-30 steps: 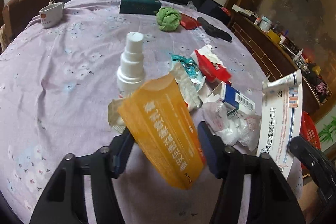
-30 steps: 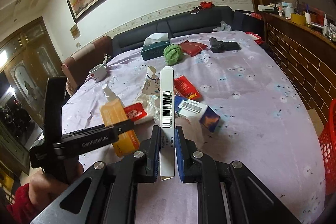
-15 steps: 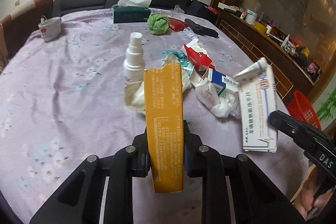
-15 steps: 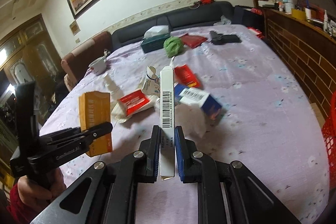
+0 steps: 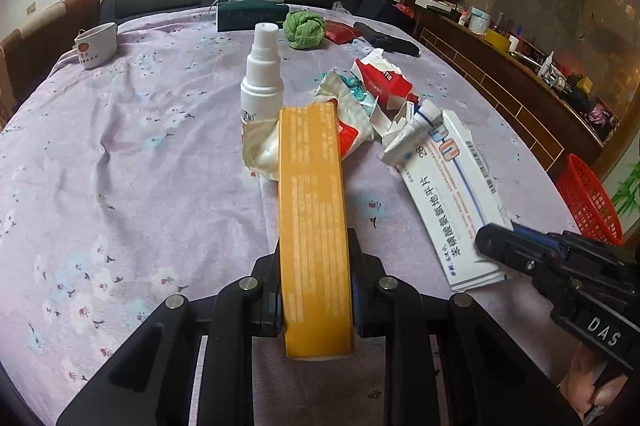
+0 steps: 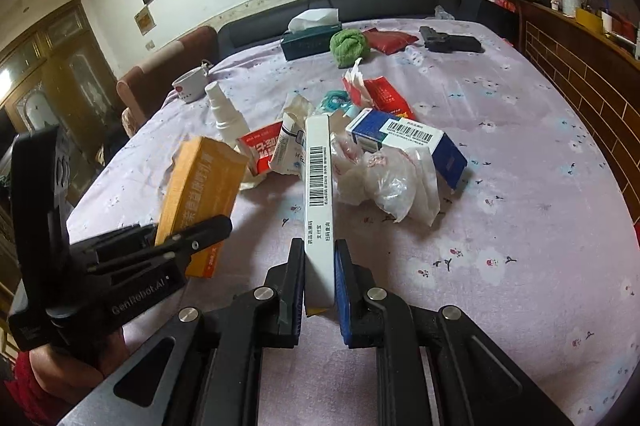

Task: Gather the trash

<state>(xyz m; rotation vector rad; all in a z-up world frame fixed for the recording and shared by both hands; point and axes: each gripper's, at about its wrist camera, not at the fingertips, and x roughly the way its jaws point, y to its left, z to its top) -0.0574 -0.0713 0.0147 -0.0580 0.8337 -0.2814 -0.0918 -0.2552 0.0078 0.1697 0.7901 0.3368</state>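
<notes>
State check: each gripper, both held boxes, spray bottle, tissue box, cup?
left gripper: shut on orange box
orange box: held, off the table
right gripper: shut on white box
white box: held edge-up
spray bottle: upright, capped
tissue box: tissue sticking out
cup: upright

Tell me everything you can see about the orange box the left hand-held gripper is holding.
The orange box is a long, slim carton, apparently cardboard, printed with pale small text on its narrow face and larger characters on a broad side. The left hand-held gripper clamps it near its lower end, lifted off the table, far end pointing toward the trash pile. Nothing else visibly touches it.
</notes>
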